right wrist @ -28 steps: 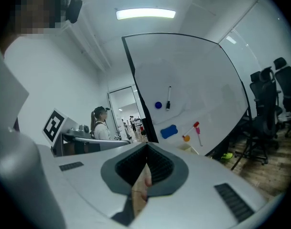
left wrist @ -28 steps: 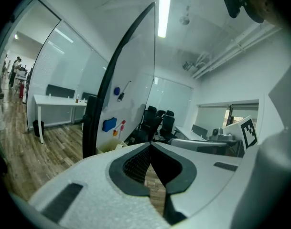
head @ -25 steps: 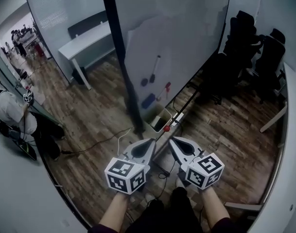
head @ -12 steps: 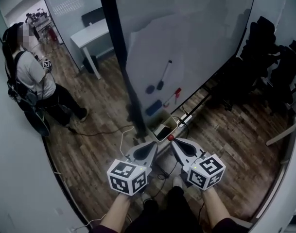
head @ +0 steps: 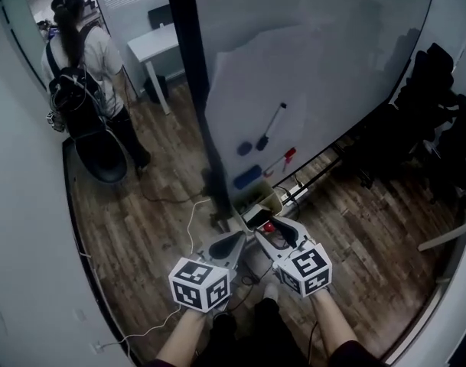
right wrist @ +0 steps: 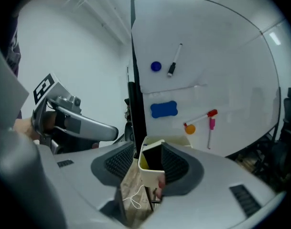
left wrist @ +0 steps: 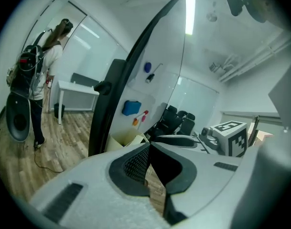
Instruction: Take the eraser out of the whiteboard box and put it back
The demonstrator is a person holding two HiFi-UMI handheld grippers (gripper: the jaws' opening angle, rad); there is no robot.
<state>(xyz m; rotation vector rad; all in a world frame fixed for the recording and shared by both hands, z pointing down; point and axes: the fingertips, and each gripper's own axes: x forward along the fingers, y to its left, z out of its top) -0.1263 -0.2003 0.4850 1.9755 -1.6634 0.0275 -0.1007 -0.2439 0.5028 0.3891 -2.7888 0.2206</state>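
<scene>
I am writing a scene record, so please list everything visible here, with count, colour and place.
whiteboard: one, white, centre.
bone-shaped pad: one, blue, on whiteboard.
round magnet: one, blue, above it.
black marker: one, upper whiteboard.
red marker, pink marker: one each, lower whiteboard.
box: one, cream, at whiteboard's foot.
person: one, pale shirt, far left.
table: one, white, beside person.
chairs: several, black, right.
left gripper: one, white, jaws shut.
right gripper: one, white, jaws just opened, gripping nothing, box ahead.

The whiteboard (head: 332, 67) holds a blue magnet (head: 244, 148), a black marker (head: 271, 126), a blue bone-shaped pad (head: 247, 178) and a red marker (head: 282, 159).
</scene>
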